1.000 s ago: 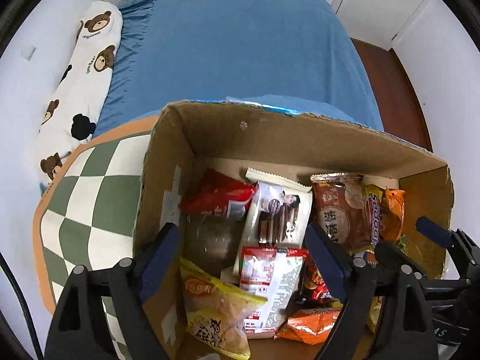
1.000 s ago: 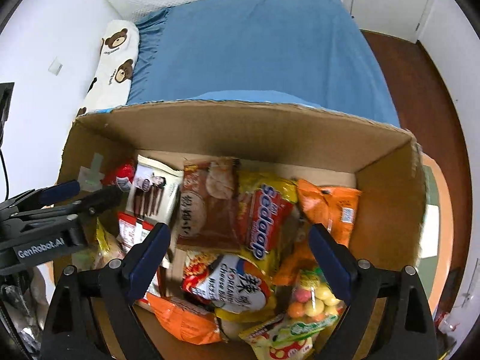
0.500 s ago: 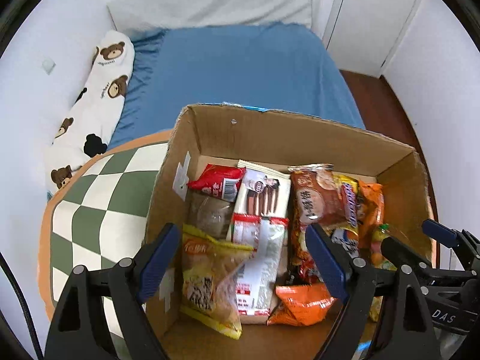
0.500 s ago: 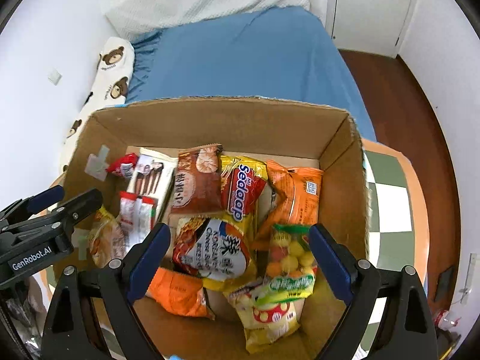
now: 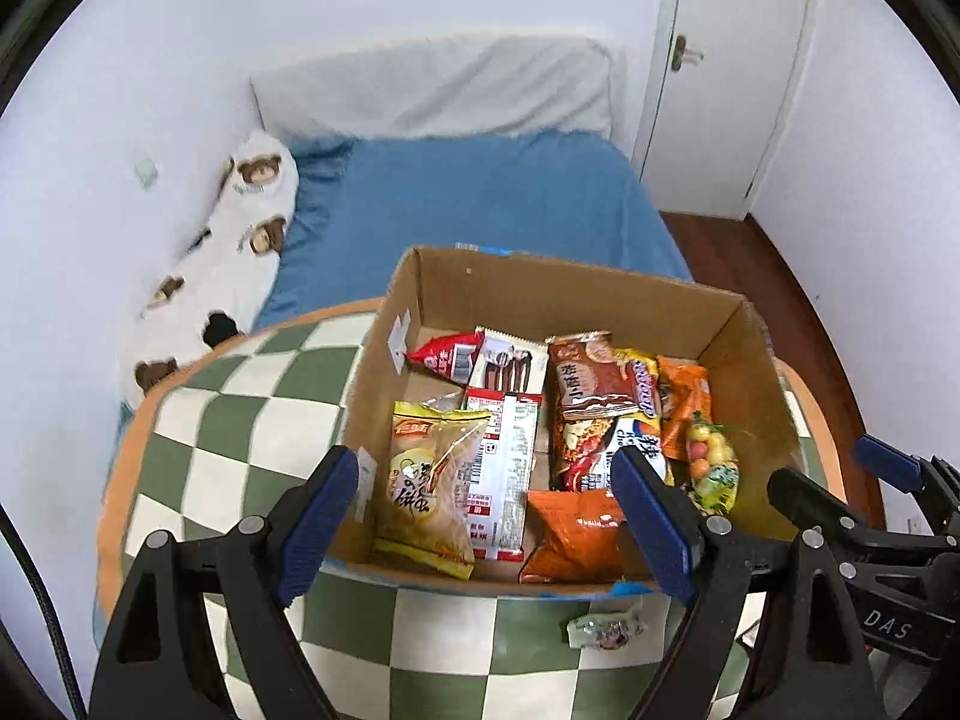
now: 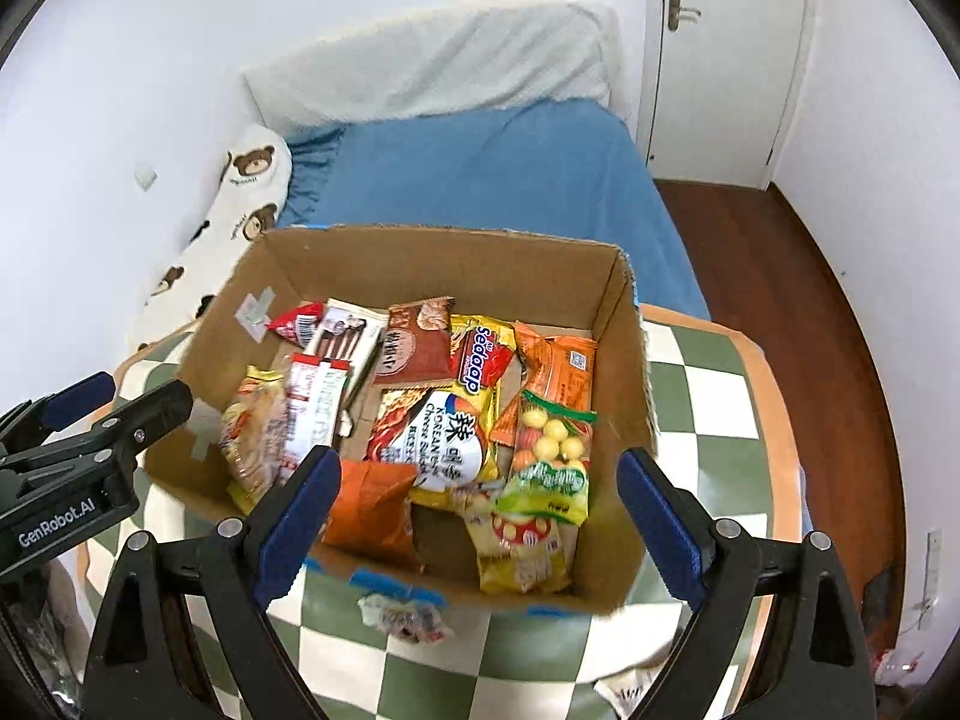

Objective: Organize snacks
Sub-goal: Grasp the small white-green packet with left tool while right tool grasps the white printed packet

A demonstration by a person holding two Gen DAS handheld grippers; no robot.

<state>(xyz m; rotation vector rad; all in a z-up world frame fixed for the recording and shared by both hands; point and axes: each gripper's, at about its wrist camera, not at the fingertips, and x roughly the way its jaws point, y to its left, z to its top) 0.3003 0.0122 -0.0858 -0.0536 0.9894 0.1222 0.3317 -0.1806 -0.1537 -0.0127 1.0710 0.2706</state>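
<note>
Cardboard box (image 5: 558,300) on the checkered table (image 5: 240,420) is full of snacks (image 6: 444,438). One small packet (image 6: 402,615) lies outside. Left gripper (image 5: 489,516) and right gripper (image 6: 474,525) both gape wide, holding nothing.

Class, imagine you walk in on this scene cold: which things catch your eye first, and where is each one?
First, the open cardboard box in the middle, crammed with bright snack packets such as the yellow Sedaap noodle pack. It sits on a green-and-white checked table, where one small wrapped sweet lies just outside the box's near wall. Behind is a blue bed with a bear-print pillow along the wall.
</note>
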